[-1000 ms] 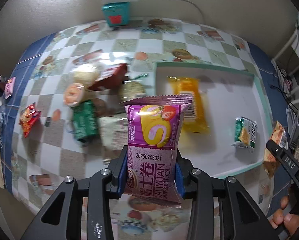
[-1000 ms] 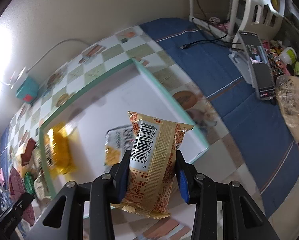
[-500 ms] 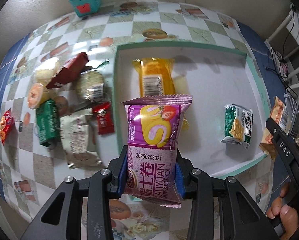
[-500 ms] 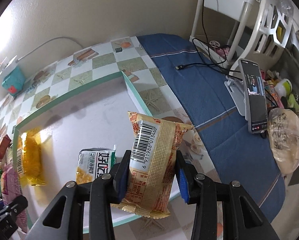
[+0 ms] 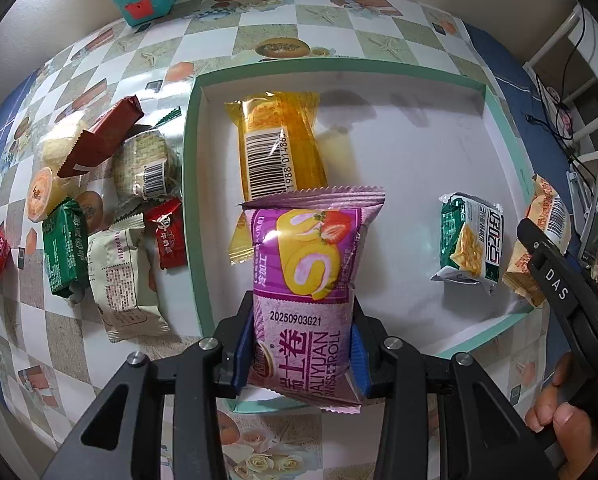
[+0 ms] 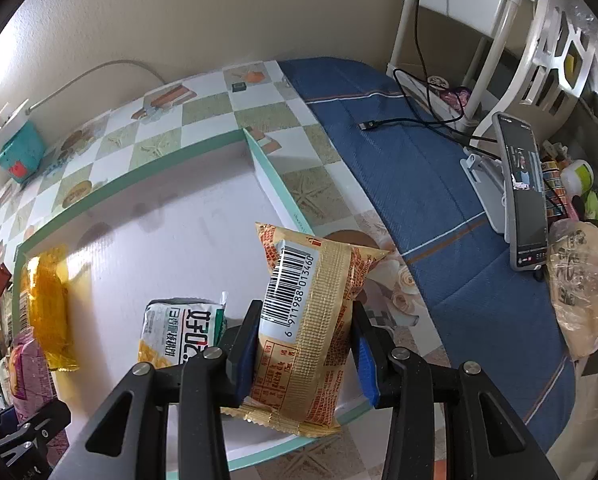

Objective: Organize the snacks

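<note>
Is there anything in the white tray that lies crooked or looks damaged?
Nothing looks damaged. The yellow packet in the white tray lies barcode side up, slightly tilted, and the green-and-white packet lies askew near the right rim. Both wrappers appear sealed, and nothing is spilled.

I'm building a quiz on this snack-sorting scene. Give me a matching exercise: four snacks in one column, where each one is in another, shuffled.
Snacks:
1. purple Swiss roll pack
2. beige barcode pack
3. yellow pack
4. dark green pack

Places:
A. lying in the white tray
B. on the tablecloth outside the tray
C. clamped in the left gripper
D. clamped in the right gripper

Pairs: 1-C, 2-D, 3-A, 4-B
</note>
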Demonstrator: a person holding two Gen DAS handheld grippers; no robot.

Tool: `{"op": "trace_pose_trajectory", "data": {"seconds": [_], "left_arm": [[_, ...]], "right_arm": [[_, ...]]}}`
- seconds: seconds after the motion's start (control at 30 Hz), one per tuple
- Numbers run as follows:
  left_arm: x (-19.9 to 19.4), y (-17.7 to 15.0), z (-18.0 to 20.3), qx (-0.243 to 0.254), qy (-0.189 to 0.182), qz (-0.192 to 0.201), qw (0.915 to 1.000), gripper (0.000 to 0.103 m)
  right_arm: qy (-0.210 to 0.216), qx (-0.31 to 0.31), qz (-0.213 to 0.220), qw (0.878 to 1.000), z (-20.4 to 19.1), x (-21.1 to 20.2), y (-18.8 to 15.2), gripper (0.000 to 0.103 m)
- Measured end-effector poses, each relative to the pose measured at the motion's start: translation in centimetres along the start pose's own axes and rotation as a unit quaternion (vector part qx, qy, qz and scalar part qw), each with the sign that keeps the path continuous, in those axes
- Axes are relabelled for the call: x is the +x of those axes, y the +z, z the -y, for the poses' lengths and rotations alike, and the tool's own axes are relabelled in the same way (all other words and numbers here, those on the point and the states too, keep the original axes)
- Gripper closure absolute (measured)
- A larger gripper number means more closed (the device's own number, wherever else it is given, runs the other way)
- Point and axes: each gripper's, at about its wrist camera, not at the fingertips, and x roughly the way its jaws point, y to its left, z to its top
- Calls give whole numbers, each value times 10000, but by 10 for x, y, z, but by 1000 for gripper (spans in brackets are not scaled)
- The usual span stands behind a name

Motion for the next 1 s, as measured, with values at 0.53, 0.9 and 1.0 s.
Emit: {"op": "trace_pose_trajectory", "data": {"seconds": [0.53, 0.9, 1.0], "left_arm": [[-12, 1, 0, 39, -30, 35, 10000, 38], [-44, 7, -39, -477, -52, 438, 9979, 22], [-49, 6, -59, -731, -64, 510, 9960, 22]], "right_arm": [[18, -153, 22, 9999, -9, -9, 2, 38], [112, -192, 122, 9997, -14, -29, 9, 1], [132, -274, 155, 9994, -20, -34, 9, 0]]}}
